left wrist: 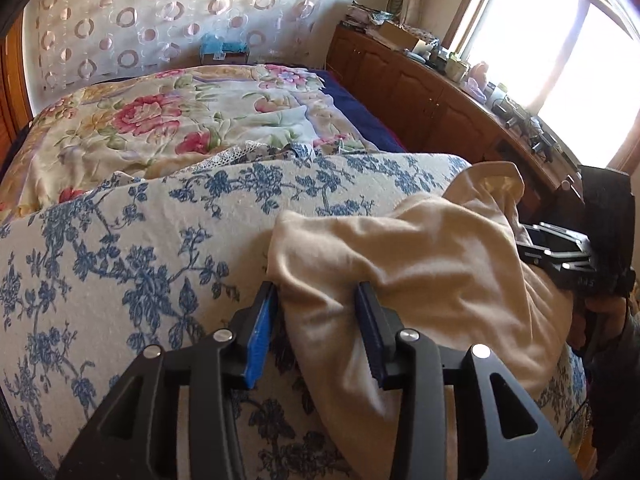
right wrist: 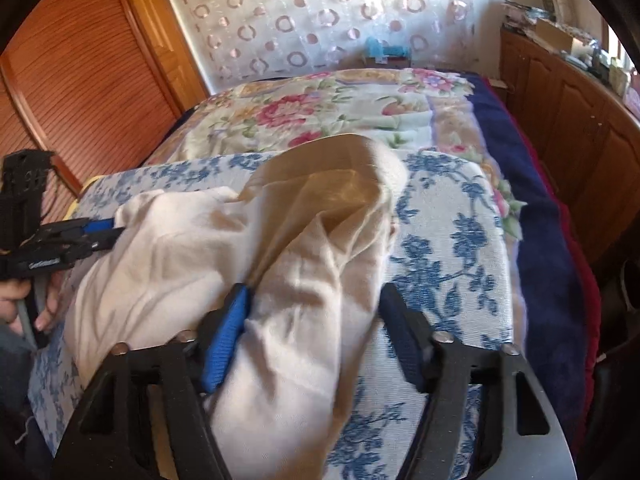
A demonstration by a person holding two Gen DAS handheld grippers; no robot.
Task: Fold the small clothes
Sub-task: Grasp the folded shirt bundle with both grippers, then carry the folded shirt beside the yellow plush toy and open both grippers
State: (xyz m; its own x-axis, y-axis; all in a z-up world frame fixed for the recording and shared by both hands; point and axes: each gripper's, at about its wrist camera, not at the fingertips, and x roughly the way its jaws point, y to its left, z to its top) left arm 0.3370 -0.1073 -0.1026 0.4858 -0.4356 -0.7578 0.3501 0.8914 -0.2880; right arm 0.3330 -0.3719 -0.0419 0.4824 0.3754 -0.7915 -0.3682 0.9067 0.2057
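A cream garment (left wrist: 420,248) lies crumpled on a blue-flowered white cover (left wrist: 160,220). My left gripper (left wrist: 316,292) straddles the garment's near-left edge, with cloth between its blue pads, and I read it as open. At the right edge of this view my right gripper (left wrist: 536,240) pokes out from behind the cloth. In the right wrist view the garment (right wrist: 180,240) has one flap raised. My right gripper (right wrist: 314,296) stands open around a fold; its left pad touches the cloth and its right finger is just clear. My left gripper (right wrist: 108,230) sits at the garment's far-left edge.
The flowered cover (right wrist: 440,240) rests on a bed with a pink-flowered quilt (left wrist: 160,120) and dark blue blanket (right wrist: 540,220). A wooden cabinet (left wrist: 420,92) with clutter runs along the right under a bright window (left wrist: 560,40). A slatted wooden door (right wrist: 80,60) is left. A hand (right wrist: 24,296) holds the left gripper.
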